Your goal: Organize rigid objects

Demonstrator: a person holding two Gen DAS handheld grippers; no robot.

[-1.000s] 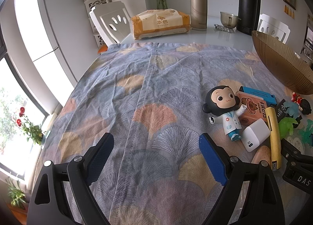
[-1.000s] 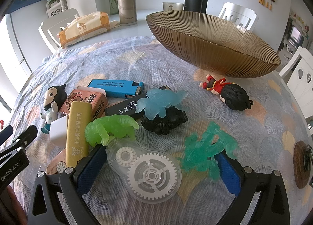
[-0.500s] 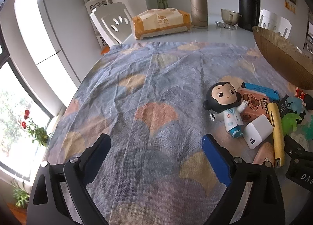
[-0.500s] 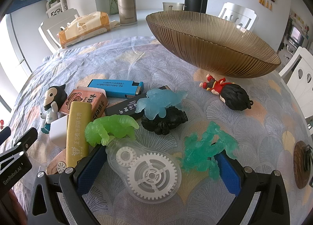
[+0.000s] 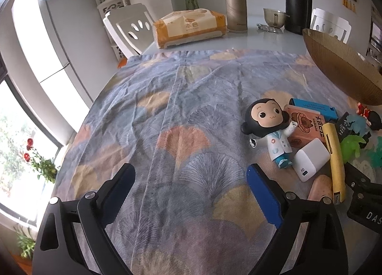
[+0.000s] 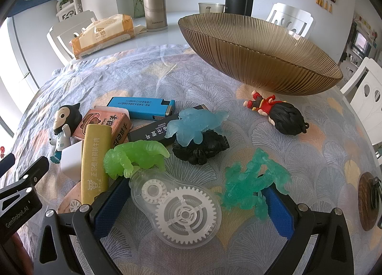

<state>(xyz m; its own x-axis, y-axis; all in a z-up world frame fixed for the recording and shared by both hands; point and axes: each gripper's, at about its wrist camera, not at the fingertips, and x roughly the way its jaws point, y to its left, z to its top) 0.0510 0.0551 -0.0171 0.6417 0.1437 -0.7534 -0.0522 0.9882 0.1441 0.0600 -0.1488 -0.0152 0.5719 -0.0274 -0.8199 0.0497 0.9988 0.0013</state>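
Left wrist: left gripper (image 5: 189,179) spread wide, having just been opening, nothing between its jaws; monkey doll (image 5: 269,123) ahead-right. Right wrist: right gripper (image 6: 194,192) spread, straddling gear case (image 6: 177,205); teal figure (image 6: 254,185) against the right finger, green figure (image 6: 136,158) overlapping the case's far end; bowl (image 6: 257,60) well ahead. Risk: closing could pinch the teal figure too, or dislodge the green one.
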